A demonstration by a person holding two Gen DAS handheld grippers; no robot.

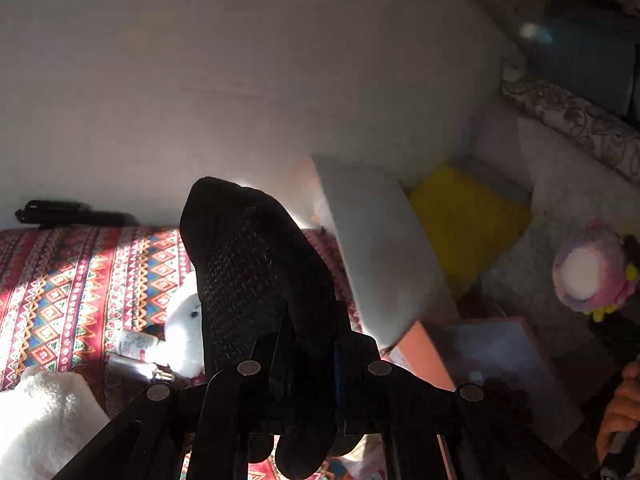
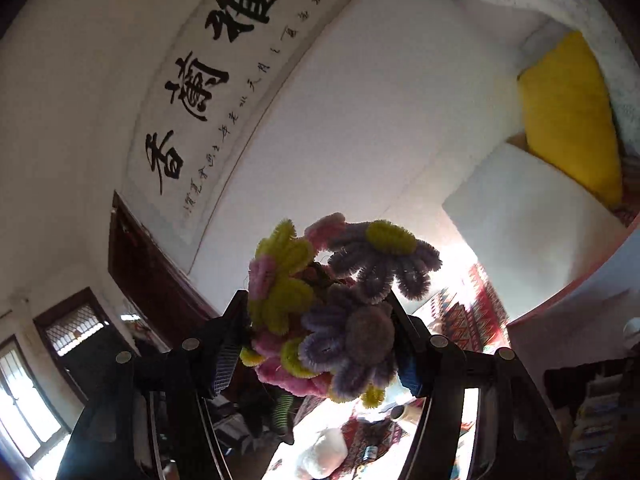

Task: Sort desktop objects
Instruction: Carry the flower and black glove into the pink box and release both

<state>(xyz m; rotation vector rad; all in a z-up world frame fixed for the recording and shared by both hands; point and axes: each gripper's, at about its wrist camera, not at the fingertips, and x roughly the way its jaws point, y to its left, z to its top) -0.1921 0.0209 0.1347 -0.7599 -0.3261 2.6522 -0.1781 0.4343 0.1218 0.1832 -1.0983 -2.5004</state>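
Note:
In the left wrist view my left gripper [image 1: 308, 336] is shut on a black textured fabric item [image 1: 248, 264], perhaps a glove or sock, which stands up above the patterned tablecloth [image 1: 60, 288]. In the right wrist view my right gripper [image 2: 318, 308] is shut on a bunch of fuzzy pipe-cleaner flowers [image 2: 352, 320] in purple, yellow and pink, held high and tilted toward the wall. The same flowers [image 1: 592, 272] show at the right edge of the left view, above a hand [image 1: 620, 412]. On the cloth lie a white plush toy [image 1: 184, 332], a small bottle [image 1: 136, 346] and a metal-based bulb [image 1: 136, 370].
A white box [image 1: 380, 248] and a yellow cushion [image 1: 468, 224] stand beyond the table's right end, with an orange-rimmed box [image 1: 500, 360] nearer. A black pen-like object [image 1: 72, 214] lies at the far edge. White fluffy cloth [image 1: 44, 420] sits at bottom left. A calligraphy scroll [image 2: 208, 80] hangs on the wall.

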